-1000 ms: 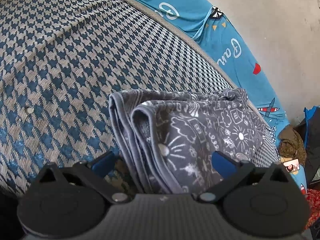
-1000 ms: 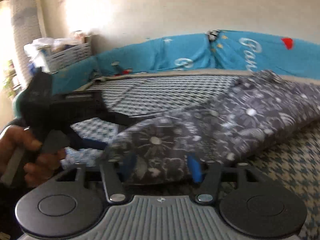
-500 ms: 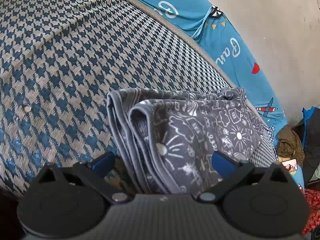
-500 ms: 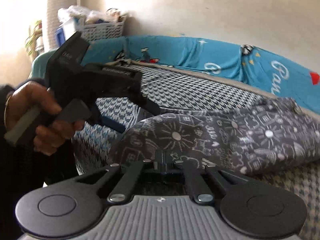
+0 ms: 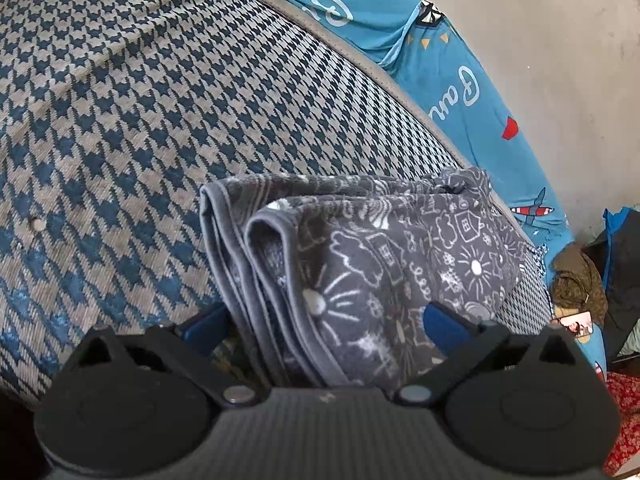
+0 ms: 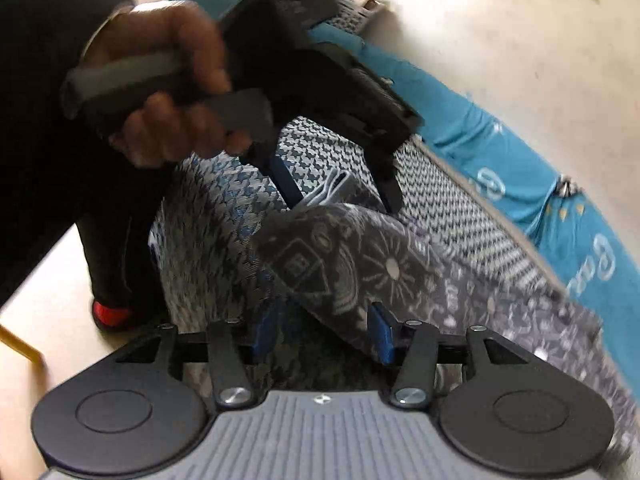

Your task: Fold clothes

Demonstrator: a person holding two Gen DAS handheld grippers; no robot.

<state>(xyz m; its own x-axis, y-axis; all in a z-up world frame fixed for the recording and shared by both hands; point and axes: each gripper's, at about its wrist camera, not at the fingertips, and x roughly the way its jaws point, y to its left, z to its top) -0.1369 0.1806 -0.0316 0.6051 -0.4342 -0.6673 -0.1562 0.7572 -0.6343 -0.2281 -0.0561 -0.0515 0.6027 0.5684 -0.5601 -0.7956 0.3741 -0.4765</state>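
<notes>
Grey printed cloth, folded into layered hemmed edges, lies on the houndstooth mattress and runs back between the blue pads of the left gripper; the jaws stand wide, pads not visibly pressing, and the cloth's near end is hidden behind the gripper body. In the right wrist view, blurred, the same cloth passes between the right gripper, whose jaws are opening, pads clear of it. A hand holds the left gripper at the cloth's far end.

Motion blur smears the folded grey cloth and the hand.
</notes>
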